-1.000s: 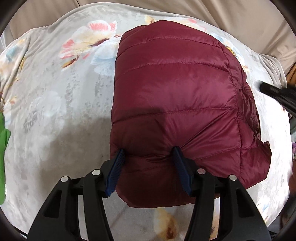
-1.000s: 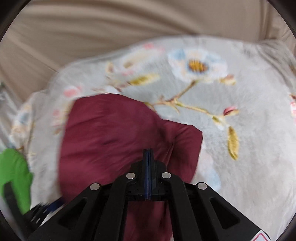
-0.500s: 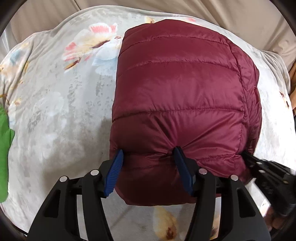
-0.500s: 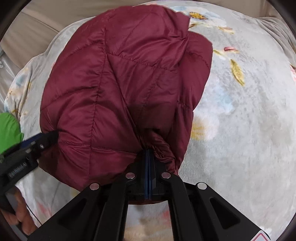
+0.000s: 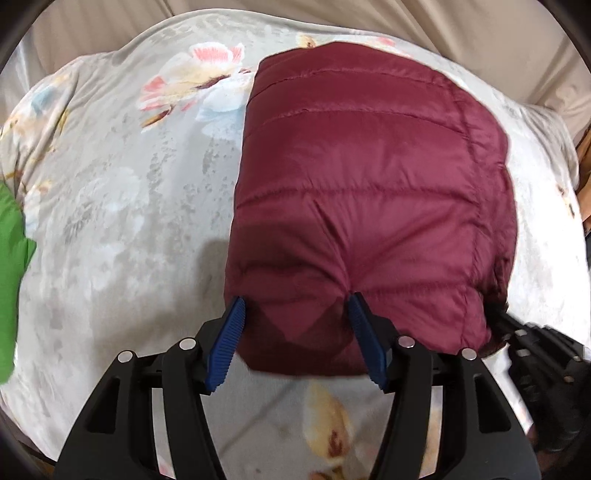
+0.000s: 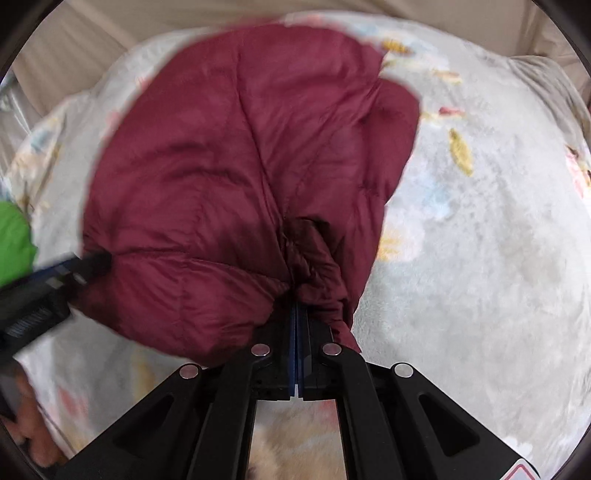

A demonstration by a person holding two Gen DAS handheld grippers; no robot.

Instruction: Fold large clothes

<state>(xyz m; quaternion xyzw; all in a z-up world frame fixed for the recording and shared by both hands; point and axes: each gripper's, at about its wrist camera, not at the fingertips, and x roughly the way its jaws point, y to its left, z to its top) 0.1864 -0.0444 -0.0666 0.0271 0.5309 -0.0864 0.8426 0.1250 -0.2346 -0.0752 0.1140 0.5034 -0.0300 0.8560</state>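
A folded maroon quilted puffer jacket [image 5: 369, 206] lies on a floral grey blanket [image 5: 110, 206]. My left gripper [image 5: 295, 325] is wide apart, its blue pads [image 5: 227, 343] straddling the jacket's near edge, pressing on the fabric. My right gripper [image 6: 298, 314] is shut on a bunched fold of the jacket [image 6: 229, 177] at its near edge. The right gripper also shows in the left wrist view [image 5: 535, 354] at the jacket's right corner. The left gripper shows in the right wrist view [image 6: 55, 284] at the jacket's left side.
A bright green garment [image 5: 11, 280] lies at the blanket's left edge, also in the right wrist view [image 6: 13, 243]. Beige fabric [image 5: 443, 26] rises behind the blanket. The blanket [image 6: 480, 240] spreads to the right of the jacket.
My right gripper came down from above and now grips the jacket's near right corner, pulling it. The jacket has shifted toward me. My left gripper stayed spread on the near edge.
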